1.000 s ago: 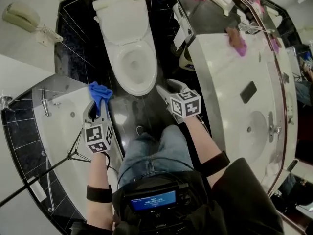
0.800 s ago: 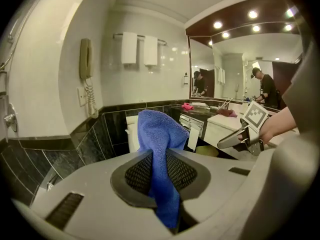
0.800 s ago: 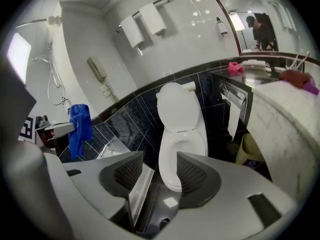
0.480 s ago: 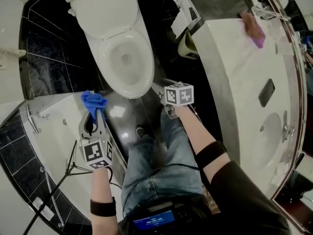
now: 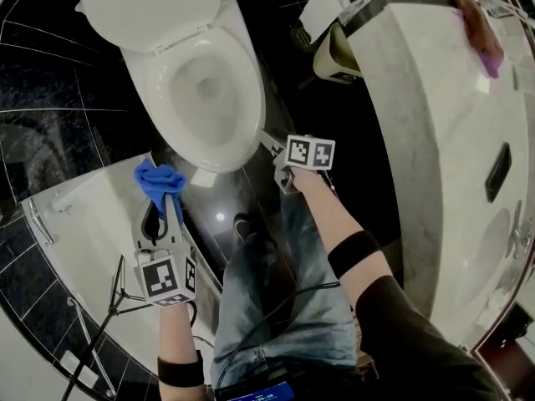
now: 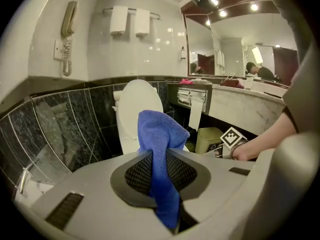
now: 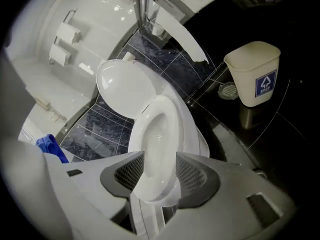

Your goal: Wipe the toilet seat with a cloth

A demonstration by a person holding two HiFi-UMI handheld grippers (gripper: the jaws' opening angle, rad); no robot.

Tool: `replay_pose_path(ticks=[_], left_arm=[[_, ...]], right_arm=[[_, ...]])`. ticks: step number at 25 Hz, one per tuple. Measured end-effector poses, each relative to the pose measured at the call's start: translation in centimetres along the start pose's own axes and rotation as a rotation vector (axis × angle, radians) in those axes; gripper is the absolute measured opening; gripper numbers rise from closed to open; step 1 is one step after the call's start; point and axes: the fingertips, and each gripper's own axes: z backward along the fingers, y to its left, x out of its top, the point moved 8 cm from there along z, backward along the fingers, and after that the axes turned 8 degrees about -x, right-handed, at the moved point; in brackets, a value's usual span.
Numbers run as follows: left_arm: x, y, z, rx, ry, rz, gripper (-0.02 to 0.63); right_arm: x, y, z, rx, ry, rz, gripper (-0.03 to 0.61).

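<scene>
While the left gripper (image 6: 160, 157) stays out of contact with the toilet, its jaws are narrowed onto the blue cloth (image 6: 159, 133), pinching one fold. I read it low beside the tub rim (image 5: 84, 215), left of the bowl front and apart from the toilet seat (image 5: 160, 86). By my judgement no wiping has begun. The right gripper (image 7: 160, 159) has its jaws apart and holds nothing. The seat's front rim shows between them; I cannot tell whether a pad touches it.

Hazards:
- Drag on the seat may pull the cloth out, since only a thin fold is pinched.
- A hard jaw tip may reach the seat before the bunched cloth does and scrape it.
- The cloth's loose tail may dip into the bowl.
- The right gripper, near the rim, may knock the seat.

Materials: the cloth is soft and nappy. The seat is a smooth, glossy white oval ring, with its rounded lid (image 5: 150, 7) raised. The floor (image 5: 251, 199) is polished black tile. A cream tapered bin (image 7: 252, 71) stands near.
</scene>
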Motion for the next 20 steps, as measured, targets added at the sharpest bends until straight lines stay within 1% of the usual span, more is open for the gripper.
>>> replay_pose_path(ticks=[3, 6, 13, 16, 18, 20], left_arm=[[-0.8, 0.1, -1.1, -0.002, 0.014, -0.003, 0.064], [-1.8, 0.2, -2.0, -0.001, 0.035, -0.001, 0.064], [-3.6, -0.2, -3.6, -0.003, 0.071, 0.024, 0.064], [-4.1, 0.0, -3.8, -0.002, 0.081, 0.031, 0.064], [-4.4, 0.2, -3.8, 0.0, 0.087, 0.038, 0.064], [-4.7, 0.4, -3.9, 0.001, 0.09, 0.045, 0.064]], right_arm=[[-0.3, -1.0, -1.9, 0.038, -0.013, -0.055, 0.189], [-0.5, -1.4, -3.4, 0.054, -0.015, -0.073, 0.189], [-0.8, -2.4, -5.7, 0.06, 0.015, -0.109, 0.189], [-0.8, -2.4, -6.3, 0.037, 0.024, -0.121, 0.193], [-0.9, -2.5, -6.5, 0.001, 0.034, -0.131, 0.183], [-1.0, -2.7, -6.5, -0.022, 0.036, -0.145, 0.158]])
